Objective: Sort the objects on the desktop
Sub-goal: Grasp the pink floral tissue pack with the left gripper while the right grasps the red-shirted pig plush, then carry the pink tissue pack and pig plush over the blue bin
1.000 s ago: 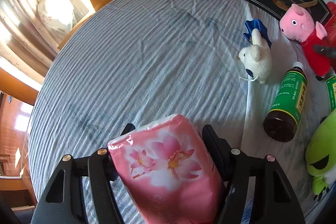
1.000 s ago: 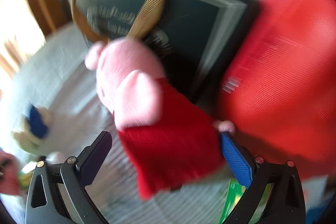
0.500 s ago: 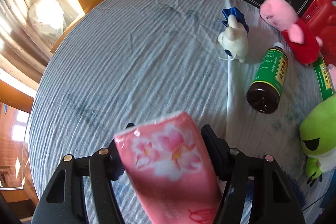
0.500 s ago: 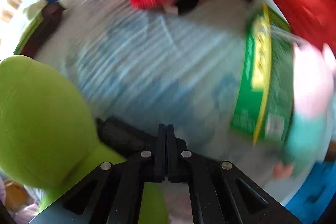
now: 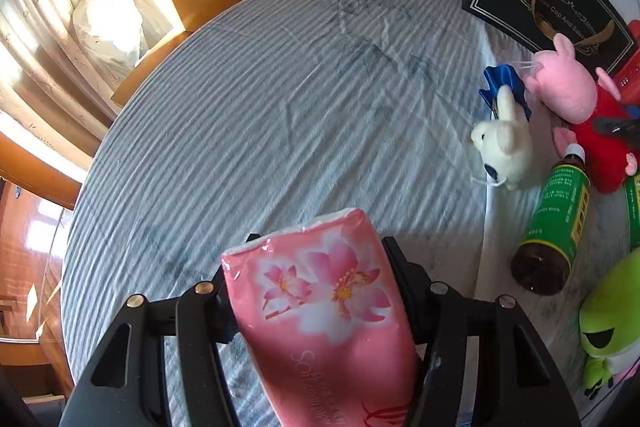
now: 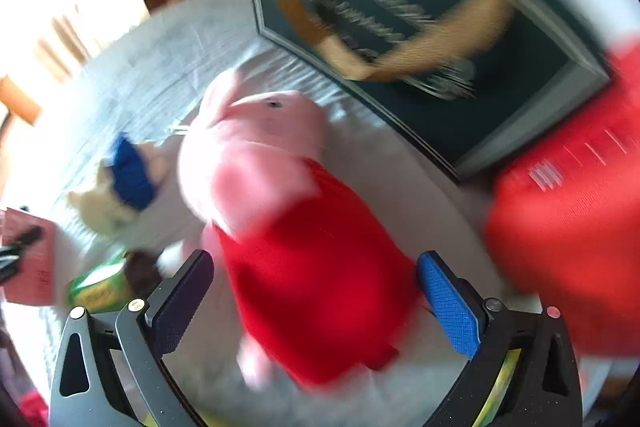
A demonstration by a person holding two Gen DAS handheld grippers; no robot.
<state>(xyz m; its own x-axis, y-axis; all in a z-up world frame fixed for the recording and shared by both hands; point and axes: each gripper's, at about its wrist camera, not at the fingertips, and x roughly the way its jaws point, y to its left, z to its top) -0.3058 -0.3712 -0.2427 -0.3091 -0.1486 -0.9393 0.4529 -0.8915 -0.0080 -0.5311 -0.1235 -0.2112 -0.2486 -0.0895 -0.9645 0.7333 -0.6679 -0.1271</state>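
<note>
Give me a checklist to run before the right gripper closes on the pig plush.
1. Right gripper jaws wide, having just been opening: ok.
2. Pig plush red body between the pads: ok.
3. Pads touching the plush: cannot tell, the view is blurred.
4. Left gripper grips the tissue pack, jaws having just been closing: ok.
5. Green bottle lies outside the right gripper's jaws: ok.

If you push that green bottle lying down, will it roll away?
Probably. The green bottle is round and lies on its side, so a sideways nudge could roll it. The rumpled striped cloth might slow it. The white plush nearby could stop it.
</note>
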